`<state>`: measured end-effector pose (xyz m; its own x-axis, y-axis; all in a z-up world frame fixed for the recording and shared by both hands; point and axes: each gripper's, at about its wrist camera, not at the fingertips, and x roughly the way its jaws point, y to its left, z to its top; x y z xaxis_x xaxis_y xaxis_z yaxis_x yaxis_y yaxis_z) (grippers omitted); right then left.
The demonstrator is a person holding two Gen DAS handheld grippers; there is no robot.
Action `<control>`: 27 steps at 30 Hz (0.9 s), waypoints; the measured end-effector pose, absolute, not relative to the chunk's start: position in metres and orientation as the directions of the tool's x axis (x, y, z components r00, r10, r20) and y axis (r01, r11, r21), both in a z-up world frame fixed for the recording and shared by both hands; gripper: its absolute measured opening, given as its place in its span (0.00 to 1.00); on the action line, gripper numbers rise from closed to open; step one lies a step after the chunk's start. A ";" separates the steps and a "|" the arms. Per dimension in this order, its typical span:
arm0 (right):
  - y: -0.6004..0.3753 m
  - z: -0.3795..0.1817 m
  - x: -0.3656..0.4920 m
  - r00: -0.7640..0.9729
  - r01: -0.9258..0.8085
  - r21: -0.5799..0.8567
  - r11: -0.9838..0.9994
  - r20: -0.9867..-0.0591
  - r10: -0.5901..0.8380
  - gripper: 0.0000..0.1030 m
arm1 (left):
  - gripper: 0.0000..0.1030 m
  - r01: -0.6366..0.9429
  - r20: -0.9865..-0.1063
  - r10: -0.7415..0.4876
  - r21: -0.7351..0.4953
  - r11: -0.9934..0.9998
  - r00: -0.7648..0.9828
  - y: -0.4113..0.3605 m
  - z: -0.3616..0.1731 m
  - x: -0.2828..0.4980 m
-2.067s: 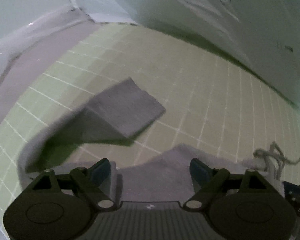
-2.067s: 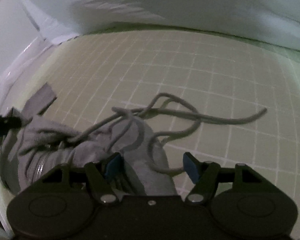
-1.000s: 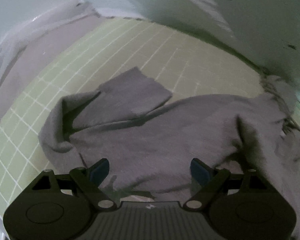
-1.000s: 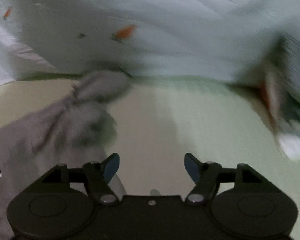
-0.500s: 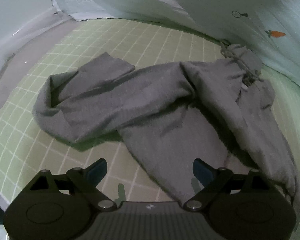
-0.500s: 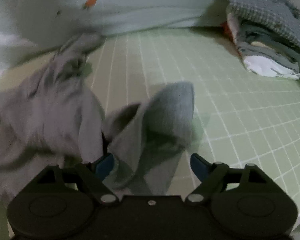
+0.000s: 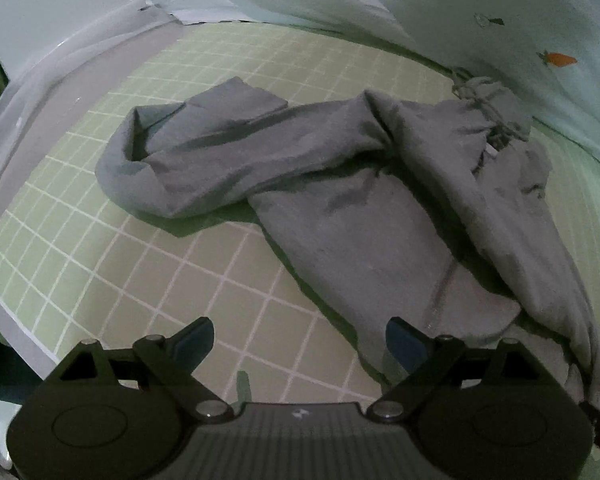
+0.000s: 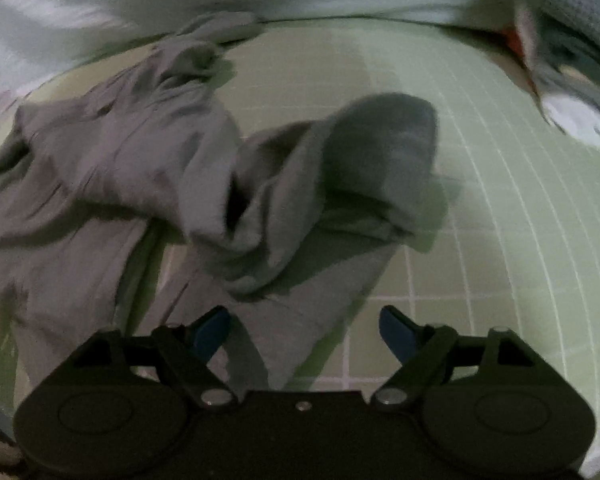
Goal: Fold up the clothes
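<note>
My left gripper (image 7: 300, 340) and right gripper (image 8: 305, 330) both gaped wide, empty, above the crumpled grey trousers (image 7: 340, 200) on the mat (image 7: 140, 260).

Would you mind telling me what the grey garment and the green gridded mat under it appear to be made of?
The grey garment looks like soft knit jersey or fleece, matte: it slumps in thick rounded folds, with a cord drawstring. The green mat looks like smooth vinyl or rubber, like a cutting mat: flat, printed white grid, slight sheen. Neither is certain.
</note>
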<state>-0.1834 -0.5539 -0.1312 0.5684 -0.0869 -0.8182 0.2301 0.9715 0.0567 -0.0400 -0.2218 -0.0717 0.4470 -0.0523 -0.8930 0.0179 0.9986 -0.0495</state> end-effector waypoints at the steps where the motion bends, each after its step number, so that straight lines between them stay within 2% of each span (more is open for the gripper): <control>1: -0.554 -0.132 -0.184 0.570 0.215 0.059 0.975 -0.818 -0.077 0.47 | 0.90 0.022 -0.893 -0.053 -0.048 0.999 0.448 -0.224 -0.071 -0.041; 2: -0.554 -0.133 -0.185 0.571 0.201 0.061 0.978 -0.818 -0.066 0.27 | 0.90 0.026 -0.892 -0.053 -0.046 0.999 0.448 -0.226 -0.071 -0.041; 3: -0.554 -0.133 -0.186 0.572 0.186 0.063 0.981 -0.819 -0.056 0.18 | 0.90 0.031 -0.892 -0.054 -0.045 0.999 0.449 -0.228 -0.071 -0.042; 4: -0.564 -0.130 -0.184 0.576 0.216 0.022 0.976 -0.810 -0.109 0.09 | 0.90 0.034 -0.890 -0.052 -0.041 0.999 0.452 -0.229 -0.070 -0.042; 8: -0.608 -0.116 -0.178 0.570 0.361 -0.161 0.919 -0.741 -0.354 0.09 | 0.90 0.043 -0.876 -0.041 -0.023 0.999 0.480 -0.230 -0.062 -0.034; 12: -0.684 -0.090 -0.169 0.374 0.648 -0.354 0.674 -0.623 -0.687 0.10 | 0.90 0.051 -0.862 -0.034 -0.009 0.999 0.506 -0.227 -0.056 -0.017; 13: -0.697 -0.082 -0.164 0.324 0.675 -0.396 0.623 -0.600 -0.732 0.15 | 0.90 0.053 -0.858 -0.032 -0.006 0.999 0.512 -0.227 -0.055 -0.012; 15: -0.696 -0.070 -0.156 0.335 0.700 -0.375 0.607 -0.579 -0.744 0.32 | 0.90 0.066 -0.851 -0.042 -0.009 0.998 0.524 -0.226 -0.052 0.000; 17: -0.694 -0.058 -0.148 0.352 0.723 -0.347 0.597 -0.559 -0.751 0.71 | 0.90 0.091 -0.841 -0.066 -0.021 0.996 0.536 -0.229 -0.050 0.016; 18: -0.686 -0.056 -0.141 0.391 0.716 -0.308 0.626 -0.566 -0.726 0.77 | 0.90 0.109 -0.837 -0.075 -0.018 0.994 0.542 -0.233 -0.049 0.025; 19: -0.677 -0.054 -0.134 0.434 0.704 -0.266 0.658 -0.573 -0.696 0.81 | 0.90 0.128 -0.833 -0.084 -0.015 0.992 0.547 -0.236 -0.048 0.033; 27: -0.580 -0.077 -0.018 0.640 0.505 0.002 0.863 -0.672 -0.373 0.82 | 0.90 0.330 -0.822 -0.205 -0.021 0.944 0.532 -0.290 -0.052 0.111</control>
<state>-0.0178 -0.5802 -0.0765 0.6397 -0.3733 -0.6719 0.5053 0.8629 0.0017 0.1115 -0.2897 -0.0520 0.5322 -0.2045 -0.8215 0.3302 0.9437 -0.0210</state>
